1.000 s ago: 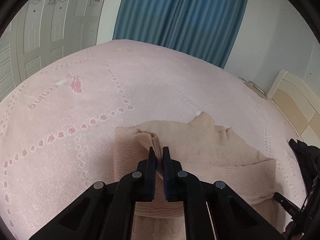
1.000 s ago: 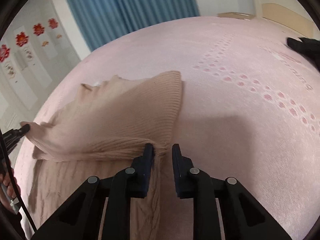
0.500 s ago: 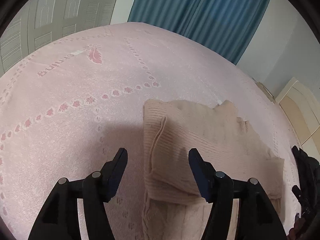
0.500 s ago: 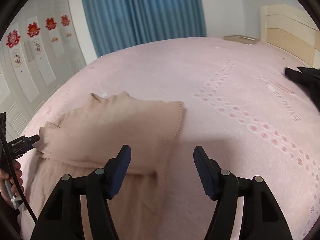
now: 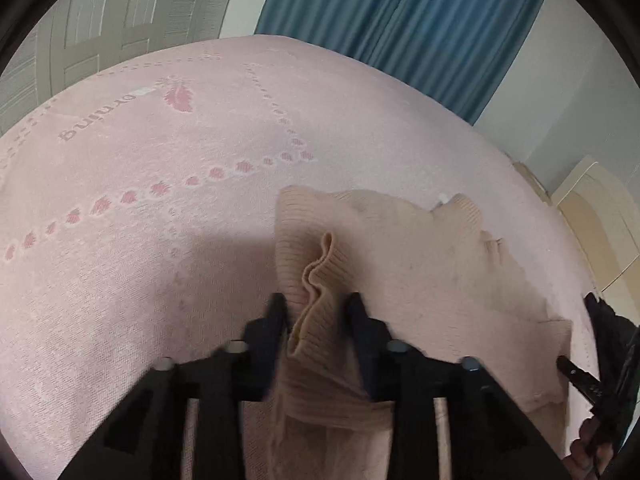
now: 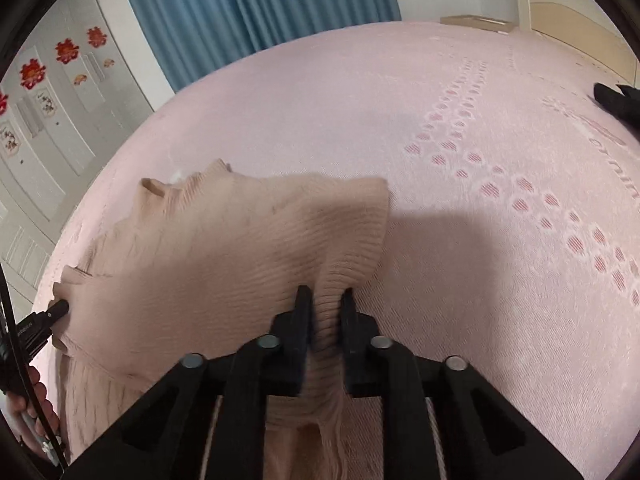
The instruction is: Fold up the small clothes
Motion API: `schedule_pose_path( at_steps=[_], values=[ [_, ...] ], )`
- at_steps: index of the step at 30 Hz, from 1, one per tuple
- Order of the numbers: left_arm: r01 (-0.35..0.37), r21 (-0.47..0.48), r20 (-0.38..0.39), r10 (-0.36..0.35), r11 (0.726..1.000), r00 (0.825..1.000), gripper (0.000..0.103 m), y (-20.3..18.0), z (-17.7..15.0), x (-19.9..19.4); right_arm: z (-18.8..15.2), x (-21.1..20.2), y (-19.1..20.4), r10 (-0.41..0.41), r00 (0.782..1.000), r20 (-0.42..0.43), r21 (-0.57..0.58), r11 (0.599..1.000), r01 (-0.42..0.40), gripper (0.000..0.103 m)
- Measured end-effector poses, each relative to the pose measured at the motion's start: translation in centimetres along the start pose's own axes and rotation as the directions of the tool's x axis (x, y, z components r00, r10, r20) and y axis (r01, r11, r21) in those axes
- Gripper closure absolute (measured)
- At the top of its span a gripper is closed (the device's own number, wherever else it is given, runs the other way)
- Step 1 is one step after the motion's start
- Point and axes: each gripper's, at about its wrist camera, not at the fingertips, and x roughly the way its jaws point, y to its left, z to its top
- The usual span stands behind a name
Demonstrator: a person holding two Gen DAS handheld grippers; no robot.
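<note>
A beige ribbed sweater (image 5: 420,264) lies partly folded on the pink bed cover (image 5: 160,220). My left gripper (image 5: 316,312) has its fingers close around a bunched ribbed fold at the sweater's left edge. In the right wrist view the sweater (image 6: 224,248) spreads to the left, neck at the far side. My right gripper (image 6: 325,308) is shut on the ribbed fold at the sweater's right edge. The other gripper's tip (image 6: 48,316) touches the sweater's far left corner.
The pink bed cover (image 6: 480,200) has a dotted pattern and lettering. A dark garment (image 6: 616,104) lies at the right edge. Blue curtains (image 5: 420,28) and a white wardrobe (image 5: 100,28) stand behind. A wooden headboard (image 5: 600,216) is at the right.
Both grippers were shut a second ago, opened wide half a second ago, and have now moved down and closed on folds of the sweater's edges.
</note>
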Motion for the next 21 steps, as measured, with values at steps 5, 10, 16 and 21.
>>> schedule_pose_path(
  at_steps=[5, 10, 16, 21],
  values=[
    [-0.006, -0.008, -0.022, 0.006, 1.000, 1.000, 0.045, 1.4, -1.6, -2.7, -3.1, -4.6, 0.6, -0.061, 0.998, 0.023, -0.087, 0.994, 0.063, 0.048],
    [-0.043, 0.037, -0.029, 0.044, 0.998, 0.999, 0.046, 1.9, -5.1, -7.3, -7.7, -9.5, 0.6, -0.047, 0.999, -0.001, -0.097, 0.994, 0.046, 0.043],
    [-0.019, 0.079, -0.105, 0.027, 0.997, 0.994, 0.046, 2.8, -11.1, -12.6, -13.1, -13.4, 0.8, -0.001, 0.996, -0.087, -0.081, 0.997, -0.006, 0.050],
    [0.038, 0.046, -0.168, -0.030, 0.998, 0.985, 0.046, 4.3, -16.0, -15.7, -17.8, -15.4, 0.6, 0.121, 0.977, -0.176, -0.003, 0.992, -0.124, 0.050]
  ],
)
